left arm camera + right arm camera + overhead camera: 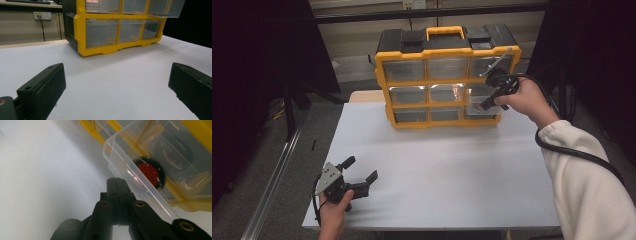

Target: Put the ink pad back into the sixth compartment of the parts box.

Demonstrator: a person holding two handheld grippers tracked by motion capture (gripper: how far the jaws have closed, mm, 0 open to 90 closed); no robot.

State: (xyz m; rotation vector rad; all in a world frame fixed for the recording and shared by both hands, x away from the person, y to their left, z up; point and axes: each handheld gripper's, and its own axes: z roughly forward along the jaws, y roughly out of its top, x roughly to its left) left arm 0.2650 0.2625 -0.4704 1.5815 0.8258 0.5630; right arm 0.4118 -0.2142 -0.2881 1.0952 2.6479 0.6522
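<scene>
Right gripper point(488, 103) at the yellow organizer's point(447, 52) right column, jaws pressed flat together, tips against the front lip of the clear drawer point(140, 170) in the middle row. Drawer already partly out of its slot, tilted forward off the organizer's face. Inside it, behind the clear wall, a round black-rimmed thing with a red centre point(149, 173); what it is, hard to tell. Whether the lip is actually pinched between the clenched jaws or merely hooked by them: cannot tell.

Left gripper point(360, 176) well in front of the organizer, low over the white table point(437, 170), jaws spread wide, nothing between them.

Likely step: sliding that drawer on its runners. To do it well: keep the pull straight along the slot, no twisting sideways. Keep the drawer level so the contents don't slide. Go slowly; the organizer may shift or tip toward the table edge. Worth bracing the organizer's left side with the free gripper.
</scene>
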